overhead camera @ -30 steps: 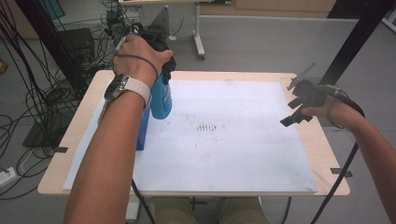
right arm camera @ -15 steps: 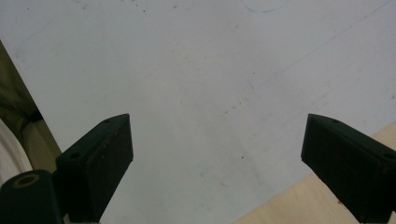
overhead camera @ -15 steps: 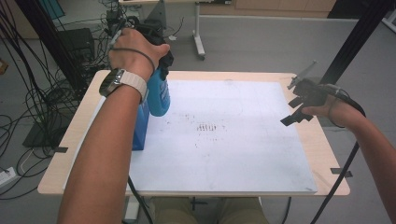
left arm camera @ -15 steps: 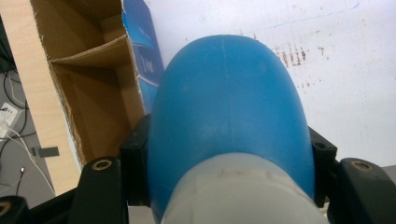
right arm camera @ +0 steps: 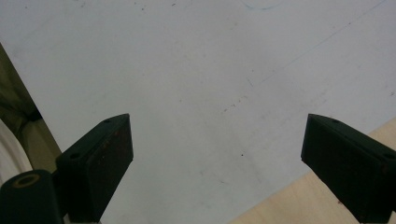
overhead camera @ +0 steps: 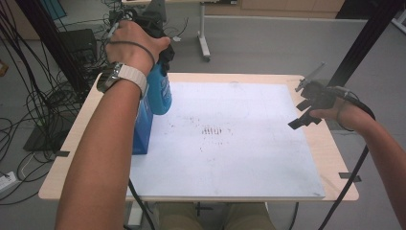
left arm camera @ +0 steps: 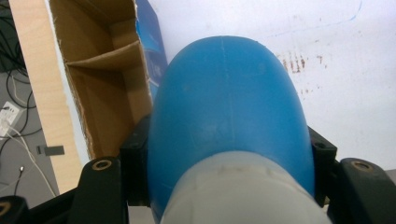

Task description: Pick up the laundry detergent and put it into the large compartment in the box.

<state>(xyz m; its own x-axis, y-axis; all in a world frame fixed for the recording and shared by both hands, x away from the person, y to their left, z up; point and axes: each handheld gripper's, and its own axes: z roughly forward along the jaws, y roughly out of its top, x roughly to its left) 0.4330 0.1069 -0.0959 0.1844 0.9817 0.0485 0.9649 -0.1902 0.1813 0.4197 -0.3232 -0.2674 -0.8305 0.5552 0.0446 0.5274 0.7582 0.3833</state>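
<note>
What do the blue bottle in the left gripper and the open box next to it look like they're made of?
The blue bottle looks like matte moulded plastic: a faint seam line runs down its rounded body, and its paler neck piece also looks plastic. The box looks like cardboard: raw brown inside with a flap and rough torn edges, and a printed blue outer face.

Blue plastic bottle [overhead camera: 159,91] with a pale whitish neck, clamped between the jaws of my left tongs [left arm camera: 224,154] and held upright off the bench. It hangs just beside an open blue cardboard box [overhead camera: 142,129] with brown divided insides, at the white sheet's left edge.
</note>
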